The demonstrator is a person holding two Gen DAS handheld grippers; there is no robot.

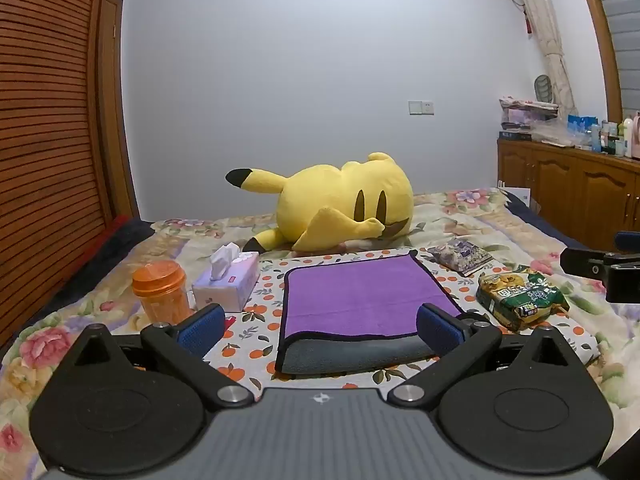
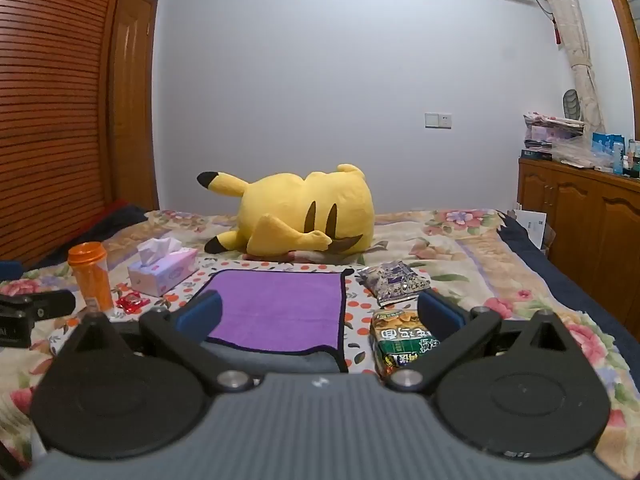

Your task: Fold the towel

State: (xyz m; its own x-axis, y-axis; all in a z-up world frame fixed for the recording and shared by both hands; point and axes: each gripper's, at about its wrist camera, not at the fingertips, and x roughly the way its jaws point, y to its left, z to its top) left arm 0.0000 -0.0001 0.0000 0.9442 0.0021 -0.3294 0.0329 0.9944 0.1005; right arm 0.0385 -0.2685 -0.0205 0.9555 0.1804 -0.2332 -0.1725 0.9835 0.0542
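A: Towel (image 1: 360, 300) first: it lies flat on the orange-dotted cloth (image 1: 256, 308) on the bed (image 1: 520, 216), purple side up, with a grey strip (image 1: 352, 354) along its near edge, so it looks folded over once already, though I can't be sure of that.

B: Where does it sit from each gripper?

A: Straight ahead of the left gripper (image 1: 320, 326), whose blue fingers (image 1: 202, 326) are spread wide with nothing between them; the towel's near edge lies just past them. From the right gripper (image 2: 320, 314), also spread and empty, the towel (image 2: 276, 308) lies ahead and to the left, its right border running about midway between the fingers.

B: So which is nearer?

A: The left is centred on it. The right is better set for the towel's near right corner. The towel runs a little longer away from the grippers than across, I'd judge.

B: Anything beside the towel?

A: Right of it, a green snack bag (image 1: 520, 296) close by, then a purple packet (image 1: 460, 256) farther back. Left of it, an orange jar (image 1: 162, 292) and a tissue box (image 1: 228, 280). Behind the towel, a yellow plush toy (image 1: 344, 208).
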